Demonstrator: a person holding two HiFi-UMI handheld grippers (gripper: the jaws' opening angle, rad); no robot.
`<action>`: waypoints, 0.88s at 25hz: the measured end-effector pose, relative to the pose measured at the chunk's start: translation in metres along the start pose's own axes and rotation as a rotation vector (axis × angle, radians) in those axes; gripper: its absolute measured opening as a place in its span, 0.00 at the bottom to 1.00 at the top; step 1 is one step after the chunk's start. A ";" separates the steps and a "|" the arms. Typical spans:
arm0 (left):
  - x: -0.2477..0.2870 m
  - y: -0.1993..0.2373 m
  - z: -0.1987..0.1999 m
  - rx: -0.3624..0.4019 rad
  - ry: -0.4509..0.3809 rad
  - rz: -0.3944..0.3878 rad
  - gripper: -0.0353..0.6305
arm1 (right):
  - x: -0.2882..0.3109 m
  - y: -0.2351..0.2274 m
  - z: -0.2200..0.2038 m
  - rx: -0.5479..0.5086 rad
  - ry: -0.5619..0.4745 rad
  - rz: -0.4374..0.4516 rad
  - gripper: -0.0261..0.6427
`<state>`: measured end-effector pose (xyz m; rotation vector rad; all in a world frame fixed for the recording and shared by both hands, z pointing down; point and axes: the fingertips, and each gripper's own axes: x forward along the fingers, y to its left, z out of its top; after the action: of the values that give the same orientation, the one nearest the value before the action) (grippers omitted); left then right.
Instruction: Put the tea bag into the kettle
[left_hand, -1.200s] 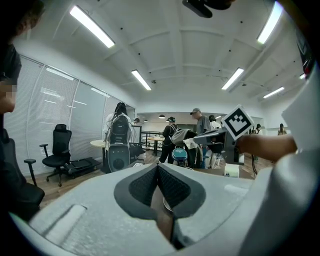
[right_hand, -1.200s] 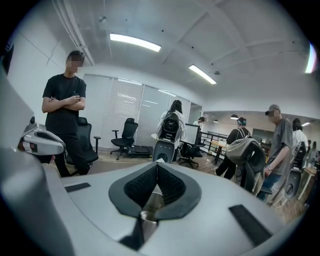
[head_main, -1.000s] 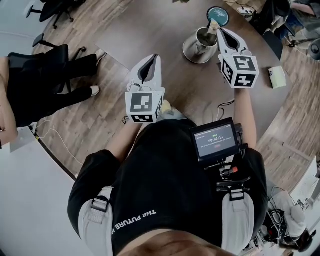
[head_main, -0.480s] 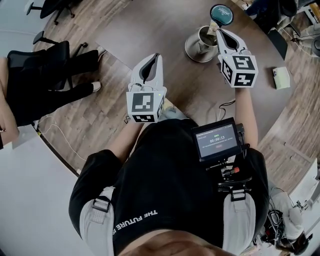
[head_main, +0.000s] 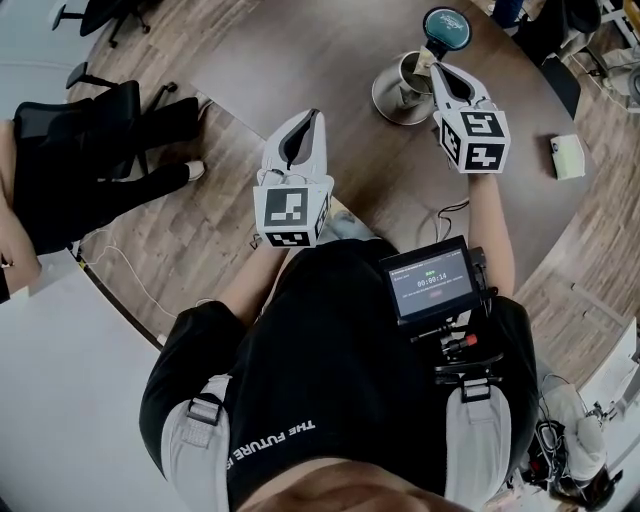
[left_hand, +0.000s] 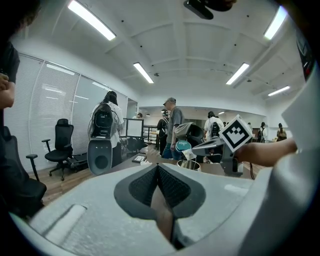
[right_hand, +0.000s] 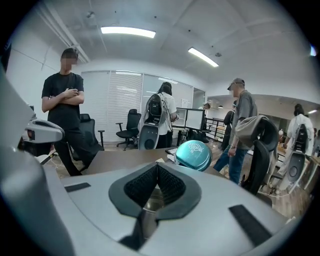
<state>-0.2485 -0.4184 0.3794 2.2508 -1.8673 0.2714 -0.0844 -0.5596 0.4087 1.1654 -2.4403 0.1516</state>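
The right gripper hangs just over the open mouth of the steel kettle, its jaws pressed together on the pale tea bag, which dangles at the tips above the kettle's rim and is not yet inside. The kettle stands on a shallow metal dish on the round wooden table, with a teal lid lying just beyond the kettle on its far side. The left gripper is held well apart from the kettle on the person's near side, jaws closed on nothing, so nothing steadies the vessel. The chief risk appears to be a release made too early or off centre: the bag seems to sit nearer the rim than the middle of the opening, and if let go there it could drape over the edge or fall onto the dish or the table beside the kettle. A lower approach brings its own hazard, since the broad gripper body could strike the rim and tip or slide the unsupported kettle on its dish. The grip looks slight, and a bag that clings to one pad could lift back out.
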 end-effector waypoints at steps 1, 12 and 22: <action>0.000 0.000 -0.001 -0.001 0.001 0.000 0.06 | 0.000 0.000 -0.003 0.001 0.006 0.000 0.05; 0.002 -0.001 -0.001 -0.011 0.008 0.002 0.06 | 0.006 0.000 -0.025 0.007 0.068 0.000 0.05; 0.002 -0.002 -0.003 -0.015 0.012 0.004 0.06 | 0.010 0.000 -0.038 -0.007 0.109 -0.001 0.05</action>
<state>-0.2462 -0.4188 0.3825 2.2308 -1.8615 0.2697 -0.0775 -0.5562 0.4468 1.1252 -2.3434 0.2016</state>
